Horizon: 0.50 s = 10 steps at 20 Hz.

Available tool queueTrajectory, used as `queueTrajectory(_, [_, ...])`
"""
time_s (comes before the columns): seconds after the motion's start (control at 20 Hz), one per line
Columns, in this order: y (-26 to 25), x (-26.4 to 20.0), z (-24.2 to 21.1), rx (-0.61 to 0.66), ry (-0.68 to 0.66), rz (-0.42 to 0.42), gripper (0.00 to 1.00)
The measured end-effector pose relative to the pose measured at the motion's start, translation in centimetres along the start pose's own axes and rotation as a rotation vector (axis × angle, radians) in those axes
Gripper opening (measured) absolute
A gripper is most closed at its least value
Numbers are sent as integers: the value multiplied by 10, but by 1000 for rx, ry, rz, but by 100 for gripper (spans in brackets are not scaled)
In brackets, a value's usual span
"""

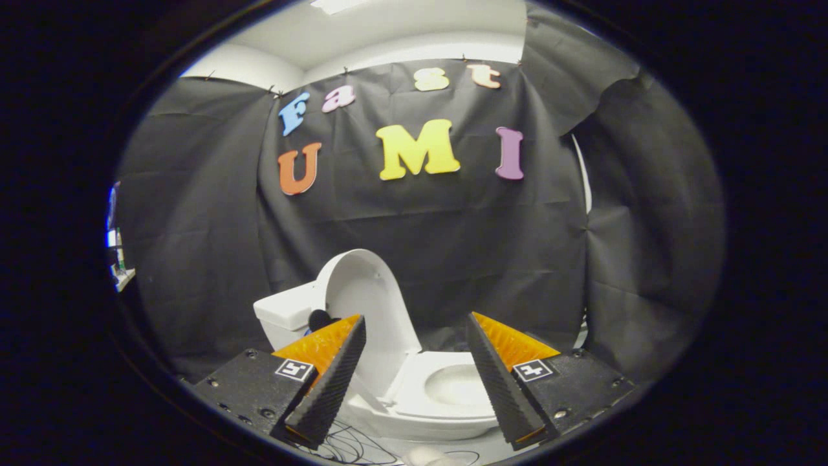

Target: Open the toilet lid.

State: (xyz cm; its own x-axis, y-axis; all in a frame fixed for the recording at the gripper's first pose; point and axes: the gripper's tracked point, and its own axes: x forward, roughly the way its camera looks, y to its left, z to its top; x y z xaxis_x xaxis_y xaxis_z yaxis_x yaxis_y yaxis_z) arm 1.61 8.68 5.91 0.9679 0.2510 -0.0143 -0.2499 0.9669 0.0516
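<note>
White toilet lid (369,304) stands raised; gripper (414,375) fingers spread apart, holding nothing.

Toilet lid (362,304) stands upright against the tank (284,310), behind the bowl (453,388). All that sits beyond the wide-apart gripper (417,382) fingers, bowl between them.

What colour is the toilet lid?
White, seen in the gripper view: the lid stands raised beyond the open gripper.

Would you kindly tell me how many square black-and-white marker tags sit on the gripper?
2: one square black-and-white marker tag at the left finger's base, another at the right finger's base. Others may be hidden.
</note>
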Motion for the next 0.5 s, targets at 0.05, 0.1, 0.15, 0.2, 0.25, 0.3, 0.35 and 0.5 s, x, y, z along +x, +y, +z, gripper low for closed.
queueTrajectory(0.05, [-21, -12, 1, 15, -9, -30, 97])
queueTrajectory(0.1, [-40, -23, -1, 30, -27, -58, 97])
queueTrajectory(0.15, [-58, -31, -1, 39, -46, -80, 97])
queueTrajectory(0.2, [-78, -37, -3, 43, -57, -108, 97])
queueTrajectory(0.25, [-94, -44, -11, 47, -57, -131, 97])
queueTrajectory(0.3, [-108, -53, -20, 36, -55, -154, 97])
queueTrajectory(0.35, [-122, -57, -31, 15, -48, -175, 97])
queueTrajectory(0.5, [-154, -69, -69, -29, 18, -235, 97])
